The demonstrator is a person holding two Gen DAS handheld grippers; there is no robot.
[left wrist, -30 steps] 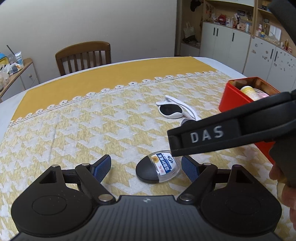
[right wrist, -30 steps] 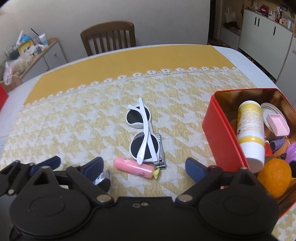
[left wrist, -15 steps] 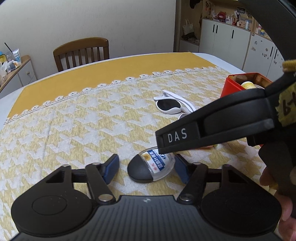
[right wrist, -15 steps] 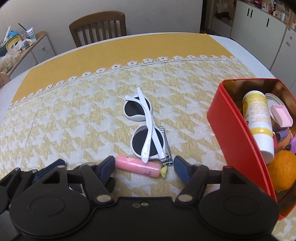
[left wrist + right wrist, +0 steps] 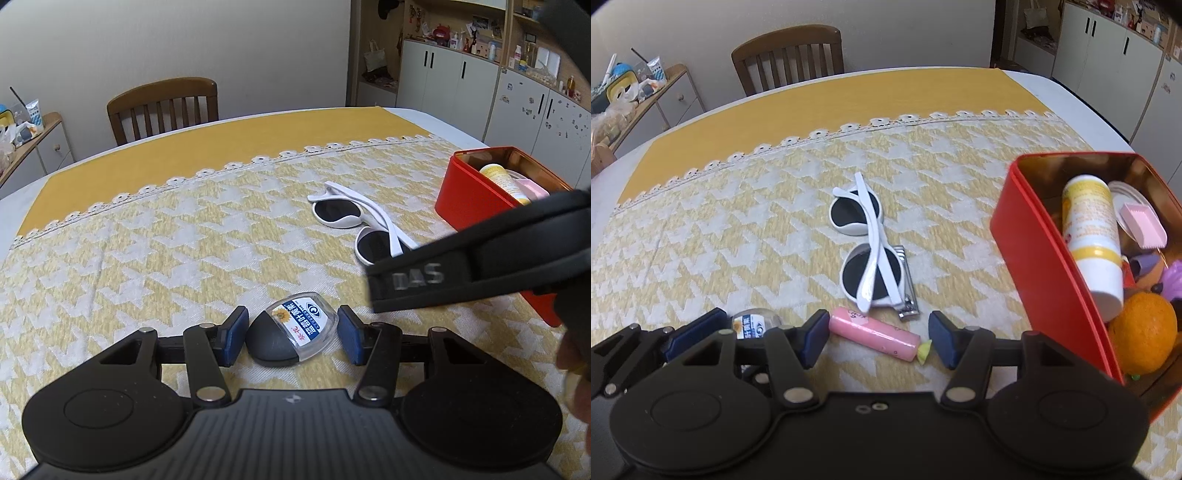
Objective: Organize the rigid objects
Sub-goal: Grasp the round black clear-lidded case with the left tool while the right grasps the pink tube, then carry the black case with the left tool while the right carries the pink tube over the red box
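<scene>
A small round case (image 5: 284,332), black with a clear labelled lid, lies on the yellow houndstooth cloth between the pads of my left gripper (image 5: 291,334). The jaws are closing and both pads touch its sides. In the right wrist view, a pink tube (image 5: 871,332) with a yellow tip lies lengthwise inside my right gripper (image 5: 879,338). Those jaws are closing too, with pads at both ends of the tube. The case (image 5: 753,325) also shows at the left there. White sunglasses (image 5: 868,251) rest on a nail clipper (image 5: 905,288) just beyond.
An open red tin (image 5: 1045,266) at the right holds a lotion bottle (image 5: 1093,236), an orange (image 5: 1145,336) and small items. A wooden chair (image 5: 162,107) stands at the table's far side. Cabinets line the back right. A hand (image 5: 576,373) shows at the right edge.
Both grippers' jaws have narrowed from wide apart to the sides of the case and the ends of the pink tube. Neither object has moved on the cloth.
</scene>
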